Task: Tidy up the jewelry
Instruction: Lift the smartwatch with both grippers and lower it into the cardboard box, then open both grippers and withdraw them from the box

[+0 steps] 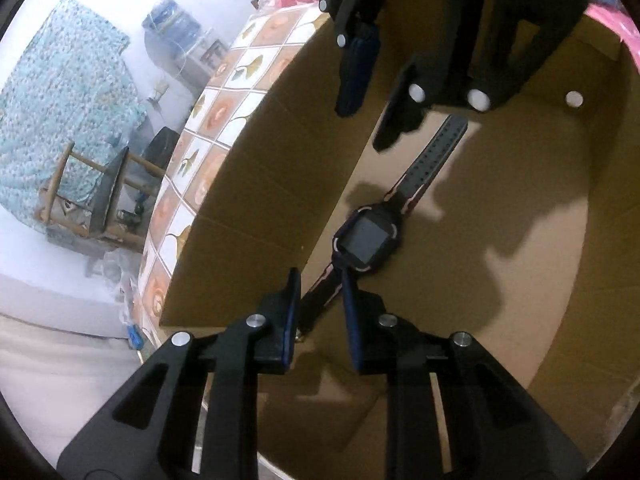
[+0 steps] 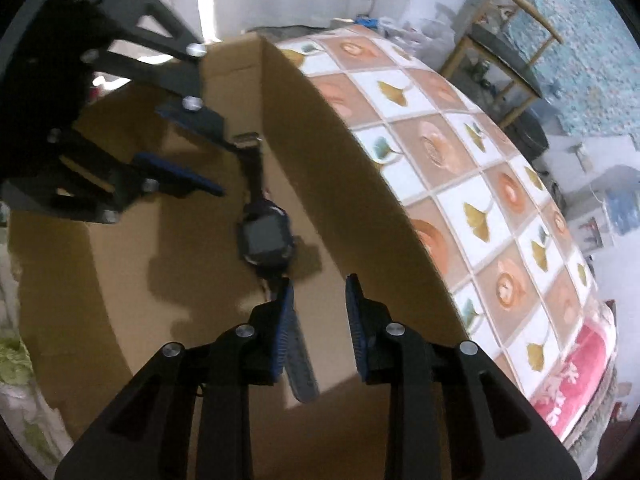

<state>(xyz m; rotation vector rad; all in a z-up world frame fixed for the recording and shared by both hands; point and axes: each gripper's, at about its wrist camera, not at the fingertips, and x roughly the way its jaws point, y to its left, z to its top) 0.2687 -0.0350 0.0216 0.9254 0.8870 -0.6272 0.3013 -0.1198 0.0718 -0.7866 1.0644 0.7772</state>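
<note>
Below both my claws, a dark smartwatch (image 1: 366,240) lies flat on the floor of a cardboard box (image 1: 256,200). My left claw (image 1: 320,292) stands spread over its buckle strap, not pinching it. My right claw (image 2: 318,300) is likewise spread above the opposite, holed strap. Beside the box, the desk (image 2: 460,160) wears a tile-patterned cloth.

I see a table w/ a patterned cloth (image 2: 460,184) – squares alternating white w/ yellow-green leaves and peach w/ rose-like swirls. Sitting directly on it is an open cardboard box (image 1: 256,208), its tall side wall running along the cloth. On the box floor, close to that wall, a dark smartwatch (image 1: 366,238) lies face up, strap stretched out straight both ways. At the table's far end, a red-and-white cloth (image 2: 576,376) borders the pattern.
</note>
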